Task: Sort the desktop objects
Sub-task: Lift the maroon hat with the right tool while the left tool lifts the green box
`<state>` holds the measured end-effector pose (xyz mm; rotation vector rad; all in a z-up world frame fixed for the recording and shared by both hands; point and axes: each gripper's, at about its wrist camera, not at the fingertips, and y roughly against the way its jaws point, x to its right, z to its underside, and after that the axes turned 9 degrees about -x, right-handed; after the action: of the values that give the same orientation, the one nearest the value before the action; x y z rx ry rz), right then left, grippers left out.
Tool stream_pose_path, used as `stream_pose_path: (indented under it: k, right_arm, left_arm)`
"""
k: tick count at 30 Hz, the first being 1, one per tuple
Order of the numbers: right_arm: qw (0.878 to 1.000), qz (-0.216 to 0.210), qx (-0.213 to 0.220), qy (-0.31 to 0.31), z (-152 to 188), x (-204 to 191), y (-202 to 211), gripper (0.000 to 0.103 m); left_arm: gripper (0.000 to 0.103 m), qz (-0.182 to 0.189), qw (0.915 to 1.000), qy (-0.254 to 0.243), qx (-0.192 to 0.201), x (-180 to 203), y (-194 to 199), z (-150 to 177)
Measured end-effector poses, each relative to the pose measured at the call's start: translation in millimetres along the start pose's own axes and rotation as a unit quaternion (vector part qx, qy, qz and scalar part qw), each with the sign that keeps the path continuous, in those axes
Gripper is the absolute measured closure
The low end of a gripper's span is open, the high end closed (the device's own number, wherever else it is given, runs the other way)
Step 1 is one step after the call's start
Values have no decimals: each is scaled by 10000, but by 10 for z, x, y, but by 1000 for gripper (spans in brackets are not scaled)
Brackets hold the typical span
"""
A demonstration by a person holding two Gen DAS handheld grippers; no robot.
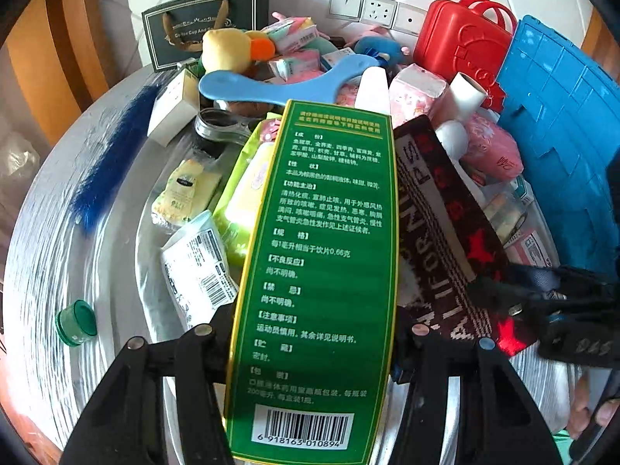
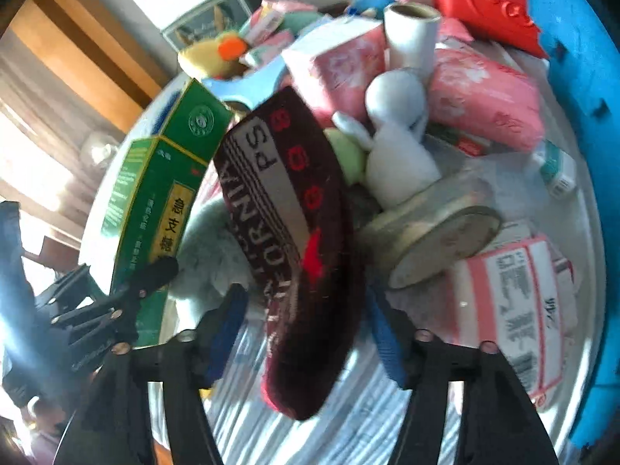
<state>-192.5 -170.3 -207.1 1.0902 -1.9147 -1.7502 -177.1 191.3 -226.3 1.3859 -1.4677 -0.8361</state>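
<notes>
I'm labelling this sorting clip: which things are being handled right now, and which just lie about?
In hand:
- green medicine box, in the left gripper
- dark red knitted sock, between the right gripper's open jaws

Lying about:
- red case
- yellow plush duck
- green bottle cap

We see daylight blowing out the left edge of the right wrist view, and its dark sock (image 2: pixel 298 240) is smeared with blur. The left wrist view is sharper, evenly lit. Both bend strongly toward dark rounded corners.

One green box (image 1: pixel 314 271), one sock (image 2: pixel 294 232), one red case (image 1: pixel 461 38).
</notes>
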Motion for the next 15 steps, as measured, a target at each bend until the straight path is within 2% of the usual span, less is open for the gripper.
stream_pose_path:
  k: [4,5,6,7,8,12,15]
  right_arm:
    - [9990,133,-352,-241,7,40,-257,36]
    - [9985,72,-419,-355,27,74,-315,43]
    - [9981,9,-459,-407,42,92,-349,69]
    - [9977,-91,-508,-447,71,101,-386,84]
    - [9976,-141,-501,-462,88,94,-388,90]
    - [9997,-72,-50,-214,142,-71,-157,92]
    - [9989,8,459,-12,155,-231,205,93]
  left_arm:
    - [49,92,9998,-177,31,22,38,1]
    - [49,114,9997,-234,42,38,51,0]
    - [49,134,9995,-296,42,49,64,2]
    - [49,132,9993,-338,47,60,78,6]
    - [49,134,9991,-399,61,75,103,7]
    - [49,183,9977,-602,247,125,297,12]
    - [49,276,9956,-727,527,145,538,-4]
